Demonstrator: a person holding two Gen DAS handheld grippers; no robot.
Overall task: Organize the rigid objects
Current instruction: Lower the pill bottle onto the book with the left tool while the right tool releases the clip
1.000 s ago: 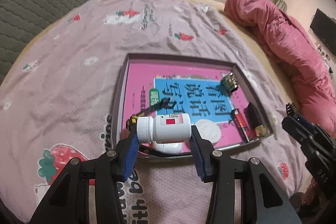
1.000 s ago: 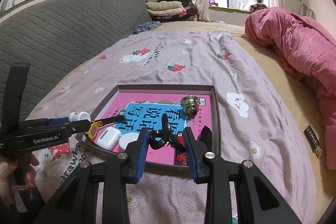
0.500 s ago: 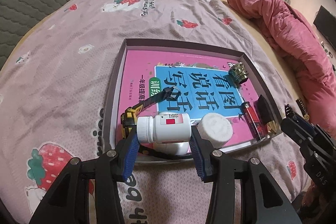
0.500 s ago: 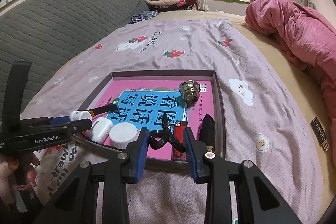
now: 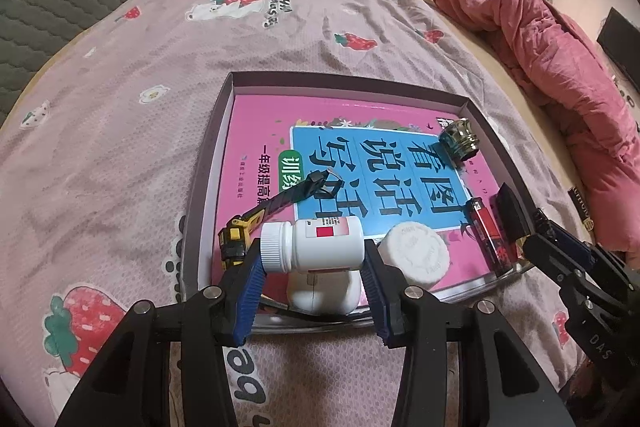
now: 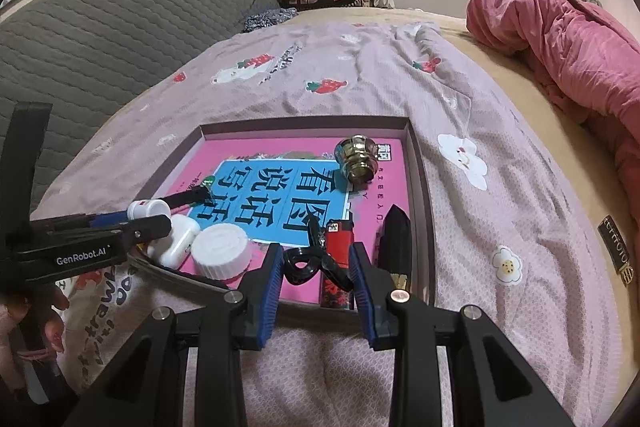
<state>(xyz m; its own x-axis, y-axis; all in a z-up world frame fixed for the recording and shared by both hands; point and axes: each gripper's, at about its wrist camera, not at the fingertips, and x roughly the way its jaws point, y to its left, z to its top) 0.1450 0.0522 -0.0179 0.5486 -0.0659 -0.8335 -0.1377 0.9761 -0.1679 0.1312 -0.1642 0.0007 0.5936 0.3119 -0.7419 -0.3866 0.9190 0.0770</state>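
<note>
Two handheld grippers hold small items over a shallow tray on a bed.

The left gripper [image 5: 312, 267] has its blue pads clamped on a white pill bottle [image 5: 316, 245] lying sideways, above white earbuds case [image 5: 322, 293] at the near edge of the tray [image 5: 208, 167]. The right gripper [image 6: 316, 271] grips a black hair clip [image 6: 314, 259] just over a red lighter [image 6: 338, 259]. Inside the tray sit a pink book [image 5: 256, 123], white round lid [image 5: 414, 253], yellow tape measure [image 5: 236, 239] and metallic knob [image 5: 458, 143].
</note>
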